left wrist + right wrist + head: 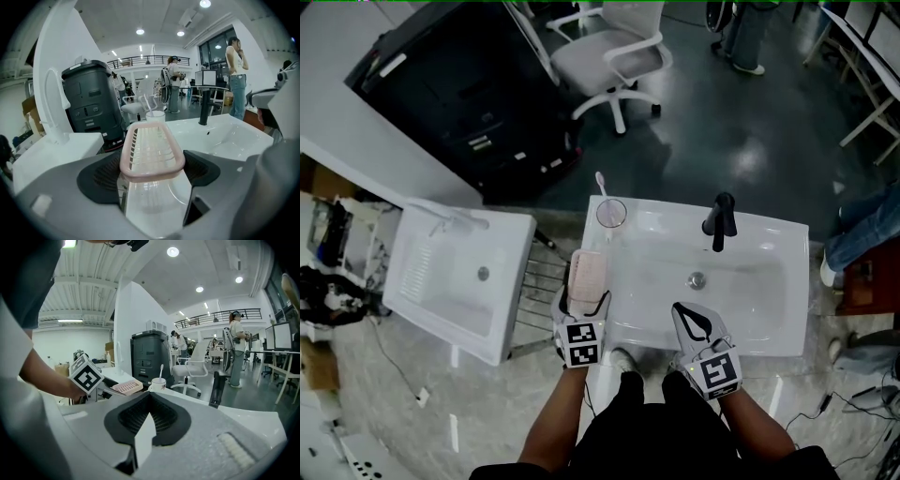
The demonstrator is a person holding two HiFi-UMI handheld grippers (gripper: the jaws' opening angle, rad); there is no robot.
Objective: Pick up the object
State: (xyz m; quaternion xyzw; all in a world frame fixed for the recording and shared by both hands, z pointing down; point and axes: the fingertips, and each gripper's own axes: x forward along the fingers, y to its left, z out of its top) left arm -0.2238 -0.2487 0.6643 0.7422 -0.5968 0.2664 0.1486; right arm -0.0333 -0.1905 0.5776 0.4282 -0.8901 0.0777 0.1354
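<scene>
**A:** While we look down in the head view, our left gripper (585, 300) clamps the pink soap tray (586, 267) at the sink's (769, 319) left rim. Only its near end is held, so it could tip.

**B:** In the left gripper view, our pads (101, 176) pinch a smooth edge, so it may slip. In the right gripper view, our right gripper (150, 401) is clenched and empty, so we have no backup.
</scene>
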